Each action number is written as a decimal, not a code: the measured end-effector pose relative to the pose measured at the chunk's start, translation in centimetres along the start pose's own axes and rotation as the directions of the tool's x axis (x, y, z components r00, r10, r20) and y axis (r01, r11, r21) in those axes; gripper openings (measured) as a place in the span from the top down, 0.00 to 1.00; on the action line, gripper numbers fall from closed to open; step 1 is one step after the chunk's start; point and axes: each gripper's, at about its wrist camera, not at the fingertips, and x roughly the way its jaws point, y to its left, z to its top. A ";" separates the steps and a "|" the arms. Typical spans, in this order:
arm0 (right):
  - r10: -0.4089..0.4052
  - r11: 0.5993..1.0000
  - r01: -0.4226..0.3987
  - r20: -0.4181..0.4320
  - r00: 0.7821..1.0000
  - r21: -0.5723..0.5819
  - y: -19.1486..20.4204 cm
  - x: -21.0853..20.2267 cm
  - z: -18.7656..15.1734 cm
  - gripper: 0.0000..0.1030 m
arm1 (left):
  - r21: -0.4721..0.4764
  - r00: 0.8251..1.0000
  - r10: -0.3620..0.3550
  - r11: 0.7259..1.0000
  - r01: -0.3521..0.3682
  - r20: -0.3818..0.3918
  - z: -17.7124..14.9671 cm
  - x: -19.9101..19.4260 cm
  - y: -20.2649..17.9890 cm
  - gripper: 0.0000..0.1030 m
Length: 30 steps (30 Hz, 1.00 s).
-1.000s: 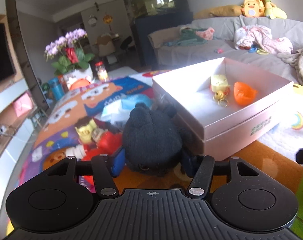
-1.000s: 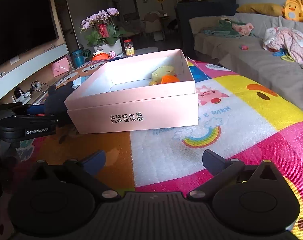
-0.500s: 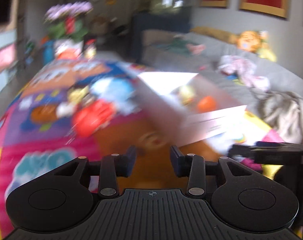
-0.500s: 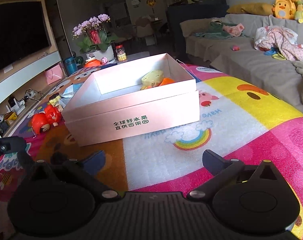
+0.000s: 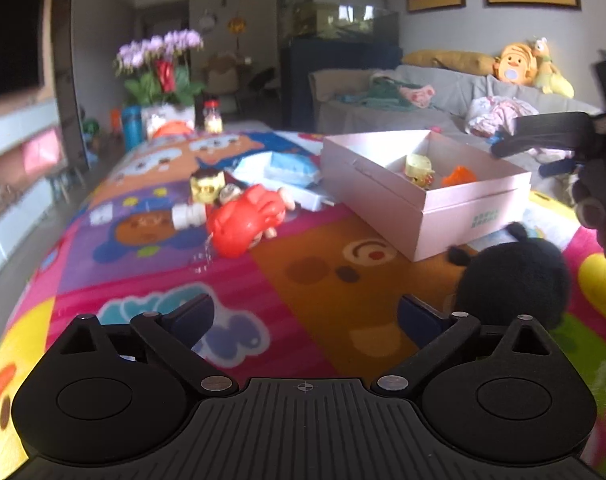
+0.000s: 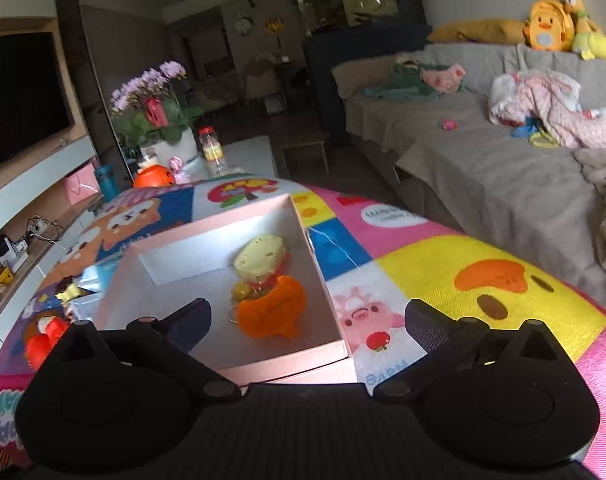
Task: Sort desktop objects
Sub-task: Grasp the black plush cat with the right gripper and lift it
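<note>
L claw [image 5: 303, 316] is opening, jaws wide, nothing btwn them; black plush [image 5: 511, 280] lies on the play mat [image 5: 335, 280] just right of it, beside the pink box [image 5: 423, 200]. R claw [image 6: 305, 320] released, empty, above the box w/ yellow toy [image 6: 261, 258] & orange toy [image 6: 275, 312] inside. Red toy [image 5: 247, 220] left of box.

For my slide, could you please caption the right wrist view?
Open right gripper above pink box holding two toys.
</note>
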 end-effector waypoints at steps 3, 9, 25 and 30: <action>0.067 0.996 -0.061 -0.075 0.995 0.072 -0.1 2.5 -0.8 0.00 | 0.055 0.998 0.060 0.997 -0.060 0.016 -0.4 0.5 -0.4 0.00; 0.211 0.977 -0.211 -0.099 0.972 0.014 3.7 2.6 -2.1 0.00 | -0.013 0.999 0.037 0.999 -0.038 -0.027 -0.6 1.2 1.1 0.00; 0.217 0.659 -0.346 -0.272 0.937 -0.667 12.6 -8.4 -12.2 0.30 | -0.074 0.994 0.032 0.996 -0.040 -0.100 -0.7 2.3 1.9 0.00; 0.346 0.765 -0.465 -0.325 0.880 -0.446 12.1 -7.7 -8.9 0.33 | -0.079 0.994 0.038 0.996 -0.046 -0.105 -0.7 2.3 1.9 0.00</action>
